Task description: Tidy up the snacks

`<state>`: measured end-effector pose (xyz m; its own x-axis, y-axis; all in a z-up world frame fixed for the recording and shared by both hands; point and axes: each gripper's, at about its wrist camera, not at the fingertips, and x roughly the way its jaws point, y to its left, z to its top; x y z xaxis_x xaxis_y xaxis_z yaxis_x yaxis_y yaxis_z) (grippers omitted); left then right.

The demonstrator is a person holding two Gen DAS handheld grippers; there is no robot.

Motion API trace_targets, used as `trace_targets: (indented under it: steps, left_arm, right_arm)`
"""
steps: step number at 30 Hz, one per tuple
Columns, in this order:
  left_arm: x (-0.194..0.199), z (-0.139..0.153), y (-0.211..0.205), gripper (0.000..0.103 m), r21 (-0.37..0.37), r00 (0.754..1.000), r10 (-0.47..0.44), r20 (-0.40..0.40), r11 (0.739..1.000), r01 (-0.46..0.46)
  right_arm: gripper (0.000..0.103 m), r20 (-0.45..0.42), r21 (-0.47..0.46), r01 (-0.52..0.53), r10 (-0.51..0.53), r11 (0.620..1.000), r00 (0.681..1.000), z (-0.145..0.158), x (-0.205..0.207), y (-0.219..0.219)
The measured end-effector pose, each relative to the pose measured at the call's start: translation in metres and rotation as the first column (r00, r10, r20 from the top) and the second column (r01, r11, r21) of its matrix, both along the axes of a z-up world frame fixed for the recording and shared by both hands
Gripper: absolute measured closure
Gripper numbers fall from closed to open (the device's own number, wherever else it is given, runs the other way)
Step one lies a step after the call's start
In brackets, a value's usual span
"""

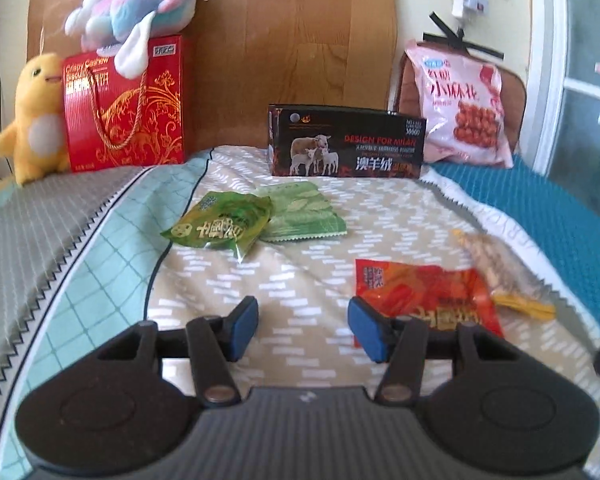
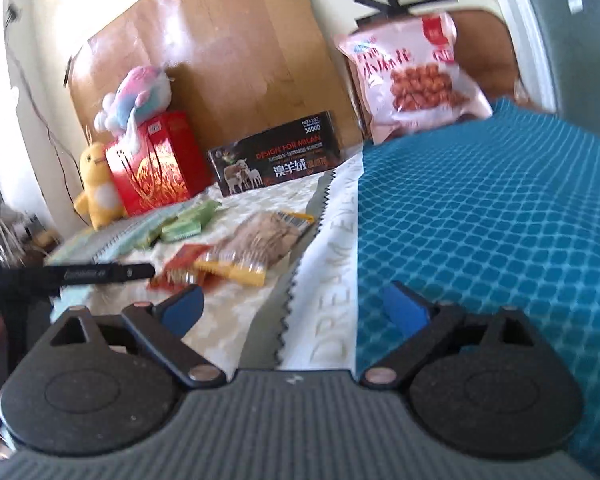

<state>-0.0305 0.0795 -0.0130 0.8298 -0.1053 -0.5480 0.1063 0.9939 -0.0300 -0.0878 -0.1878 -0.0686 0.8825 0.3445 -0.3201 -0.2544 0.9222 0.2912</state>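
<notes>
- On the bed, in the left wrist view, the left gripper [image 1: 303,328] hangs with its jaws partly spread and nothing between them; only the patterned sheet [image 1: 300,272] lies below.
- At 11 o'clock from it lie two green snack packets [image 1: 220,230]; at 2 o'clock, just beside the right pad, lies a red snack packet [image 1: 424,296].
- A dark box [image 1: 346,144] stands at 12 o'clock.
- In the right wrist view, the right gripper [image 2: 296,312] is spread wide and empty, over the edge of a teal blanket [image 2: 480,220].
- A clear nut bag [image 2: 256,248] lies at 11 o'clock, and a pink snack bag [image 2: 412,72] leans at 1 o'clock.
</notes>
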Motion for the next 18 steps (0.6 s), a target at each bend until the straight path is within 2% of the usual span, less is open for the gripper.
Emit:
trace_targets:
  steps: [3,9,18]
  left_arm:
    - [0.000,0.000,-0.001,0.052,0.011,1.000,0.008,0.001,1.000,-0.008]
    - [0.003,-0.001,0.002,0.052,0.028,1.000,0.017,0.003,0.999,-0.017]
    - [0.003,-0.001,0.000,0.051,0.042,1.000,0.014,0.003,0.999,-0.014]
  right_arm:
    - [0.003,0.003,-0.023,0.010,-0.010,1.000,1.000,0.000,-0.010,0.009]
    - [0.003,-0.027,0.117,0.011,-0.008,0.993,1.000,-0.001,-0.012,-0.011]
    - [0.003,-0.048,0.176,0.017,-0.009,0.984,0.999,-0.002,-0.013,-0.018]
